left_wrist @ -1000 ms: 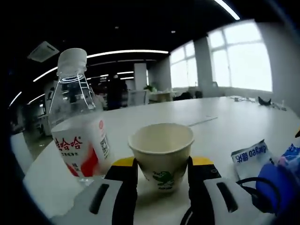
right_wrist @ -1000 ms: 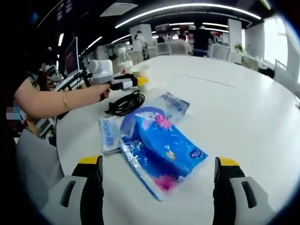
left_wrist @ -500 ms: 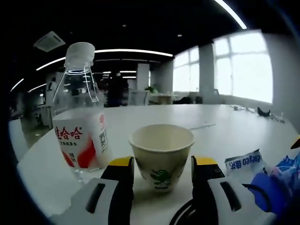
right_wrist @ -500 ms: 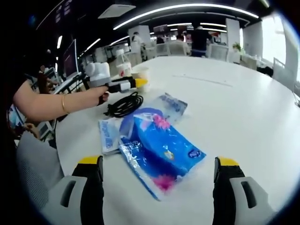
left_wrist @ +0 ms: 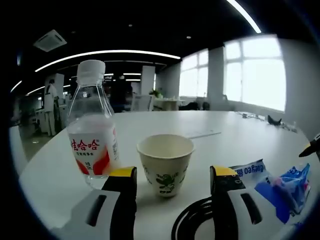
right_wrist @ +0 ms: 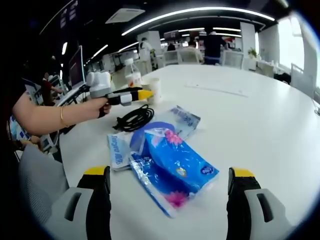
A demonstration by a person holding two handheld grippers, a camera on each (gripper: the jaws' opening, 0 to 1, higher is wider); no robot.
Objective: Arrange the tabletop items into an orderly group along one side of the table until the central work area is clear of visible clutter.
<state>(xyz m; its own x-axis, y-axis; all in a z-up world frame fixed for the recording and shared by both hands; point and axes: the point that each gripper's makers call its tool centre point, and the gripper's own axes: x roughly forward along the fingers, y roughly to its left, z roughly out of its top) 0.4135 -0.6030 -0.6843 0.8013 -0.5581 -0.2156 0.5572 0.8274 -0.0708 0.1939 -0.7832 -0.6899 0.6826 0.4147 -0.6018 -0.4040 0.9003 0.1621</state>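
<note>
White table (right_wrist: 260, 115), round-edged; items sit near its left edge in the right gripper view.

Person's forearm (right_wrist: 50, 114) reaches in level from that edge, bracelet at the wrist, hand (right_wrist: 100, 106) wrapped round the left gripper (right_wrist: 142, 94), which points at the paper cup (right_wrist: 153, 89).

Left gripper view: left gripper (left_wrist: 172, 176) jaws spread, one either side of the paper cup (left_wrist: 165, 164), not touching it. Cup upright, empty, green printed motif, not legible.

Right gripper (right_wrist: 170, 177): jaws wide apart, holding nothing, low over the table just short of the blue tissue pack (right_wrist: 172, 167).

Tissue pack: blue, pink flowers, small round logo, unreadable. White sachet (right_wrist: 116, 152) tucked beside it, blue lettering I cannot make out.

Water bottle (left_wrist: 93, 132): clear, white cap, upright just beside the cup; red-white label with Chinese characters.

Black cable (right_wrist: 134, 117), coiled, between cup and tissue pack.
</note>
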